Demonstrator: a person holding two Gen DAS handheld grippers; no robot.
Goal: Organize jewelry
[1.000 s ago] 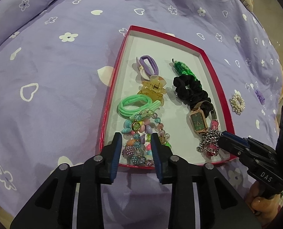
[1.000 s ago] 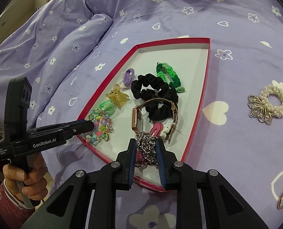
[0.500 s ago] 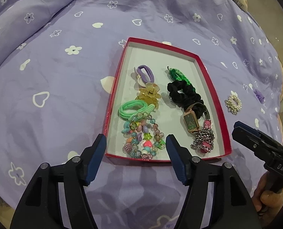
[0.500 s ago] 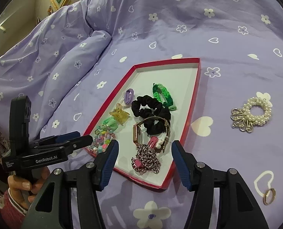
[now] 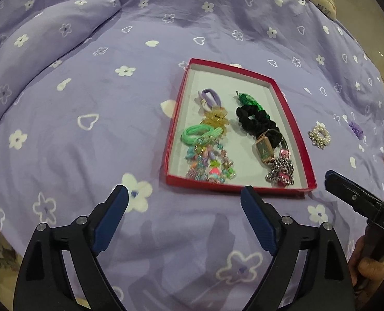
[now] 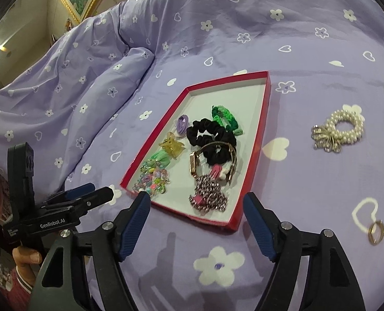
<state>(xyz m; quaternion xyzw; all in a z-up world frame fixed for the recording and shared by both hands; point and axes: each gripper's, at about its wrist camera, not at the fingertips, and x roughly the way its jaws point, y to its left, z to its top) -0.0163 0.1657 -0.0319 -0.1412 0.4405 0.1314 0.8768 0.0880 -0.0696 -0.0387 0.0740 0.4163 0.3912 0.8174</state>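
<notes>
Purple bedspread: pearl scrunchie, gold ring lie outside red tray.

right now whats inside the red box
The red box holds a beaded bracelet, green hair ties, amber claw clip, black scrunchie, watch and chain. Anything beneath them is hidden.

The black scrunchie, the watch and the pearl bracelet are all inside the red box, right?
Not quite. The black scrunchie and the watch are inside the red box, but the pearl bracelet is not: it lies outside on the purple bedcover, beside the box. The right wrist view shows it.
</notes>
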